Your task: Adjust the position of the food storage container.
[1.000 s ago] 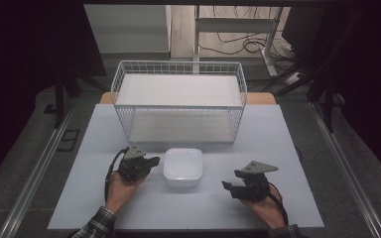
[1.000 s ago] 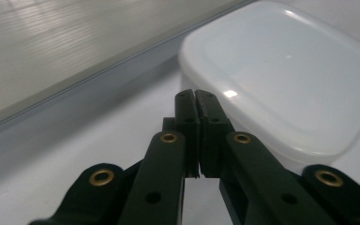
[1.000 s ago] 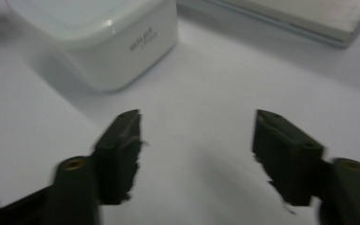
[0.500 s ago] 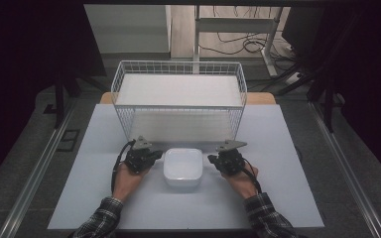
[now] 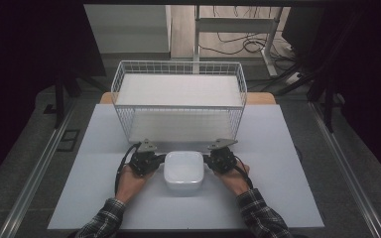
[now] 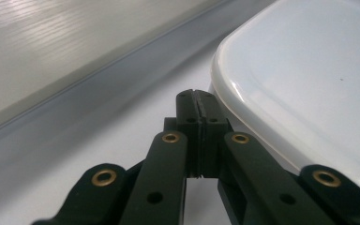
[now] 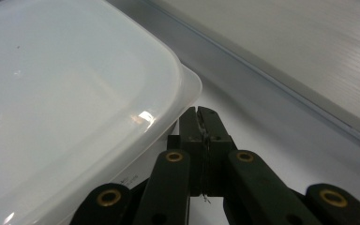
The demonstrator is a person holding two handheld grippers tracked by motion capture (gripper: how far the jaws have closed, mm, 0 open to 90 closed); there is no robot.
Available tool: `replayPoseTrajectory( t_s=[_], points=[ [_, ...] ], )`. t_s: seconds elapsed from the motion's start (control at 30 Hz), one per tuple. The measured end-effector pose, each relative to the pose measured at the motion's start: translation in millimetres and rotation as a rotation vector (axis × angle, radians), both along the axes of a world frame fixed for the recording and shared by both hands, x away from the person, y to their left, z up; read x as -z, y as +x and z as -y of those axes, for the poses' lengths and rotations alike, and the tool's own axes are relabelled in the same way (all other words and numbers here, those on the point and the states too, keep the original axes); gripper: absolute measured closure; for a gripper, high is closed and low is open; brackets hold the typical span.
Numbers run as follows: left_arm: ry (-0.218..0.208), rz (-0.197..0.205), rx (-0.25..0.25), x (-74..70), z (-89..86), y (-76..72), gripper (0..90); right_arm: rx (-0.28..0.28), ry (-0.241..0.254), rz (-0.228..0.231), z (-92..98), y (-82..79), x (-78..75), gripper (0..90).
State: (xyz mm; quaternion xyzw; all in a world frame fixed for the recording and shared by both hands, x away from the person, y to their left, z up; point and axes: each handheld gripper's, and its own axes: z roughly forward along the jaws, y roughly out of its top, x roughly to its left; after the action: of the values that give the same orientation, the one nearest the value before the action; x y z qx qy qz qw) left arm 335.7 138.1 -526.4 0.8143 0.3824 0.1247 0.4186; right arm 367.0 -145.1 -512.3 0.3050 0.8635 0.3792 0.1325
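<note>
The person wears a shirt with dark plaid sleeves (image 5: 104, 223), checked in grey and black, the cuffs ending at the wrists. Each hand carries a black gripper. The left gripper (image 5: 149, 161) has a grey three-cornered plate at its 12 o'clock side and a black cable looping off toward 7 o'clock; the right gripper (image 5: 218, 159) bears a like plate and a black cable trailing toward 5 o'clock. In the gripper views, the jaws are matt black bars with rounded ends, joined by brass-ringed rivets, with small plain holes beside them. The pads are flat black blocks with small screw holes.
</note>
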Motion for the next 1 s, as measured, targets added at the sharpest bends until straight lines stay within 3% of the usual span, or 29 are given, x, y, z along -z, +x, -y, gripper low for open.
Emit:
replayPoseTrajectory(
  t_s=[0.27,0.5,0.6,0.63,0.8,1.0],
  points=[
    [0.014,-0.014,0.030,-3.2,4.7,-20.1,90.0,-0.032,-0.016,-0.021,6.5,-18.6,-4.4,88.0],
    [0.010,-0.019,0.023,-6.0,3.3,-25.5,88.0,-0.012,-0.047,-0.019,8.4,-30.0,-6.2,87.1],
    [-0.019,-0.021,-0.004,-8.3,-8.5,-29.2,83.3,0.018,-0.045,0.010,14.0,-35.2,-11.7,85.0],
    [-0.037,-0.017,-0.018,-9.5,-13.3,-32.6,78.0,0.019,-0.026,0.022,22.8,-40.5,-15.8,81.9],
    [-0.054,0.008,-0.050,-15.4,-27.6,-47.3,65.1,0.017,-0.004,0.041,38.0,-50.2,-20.3,75.1],
    [-0.011,0.021,-0.051,-13.0,-29.3,-64.9,47.3,0.007,0.031,0.043,54.3,-65.2,-24.7,62.8]
  ],
)
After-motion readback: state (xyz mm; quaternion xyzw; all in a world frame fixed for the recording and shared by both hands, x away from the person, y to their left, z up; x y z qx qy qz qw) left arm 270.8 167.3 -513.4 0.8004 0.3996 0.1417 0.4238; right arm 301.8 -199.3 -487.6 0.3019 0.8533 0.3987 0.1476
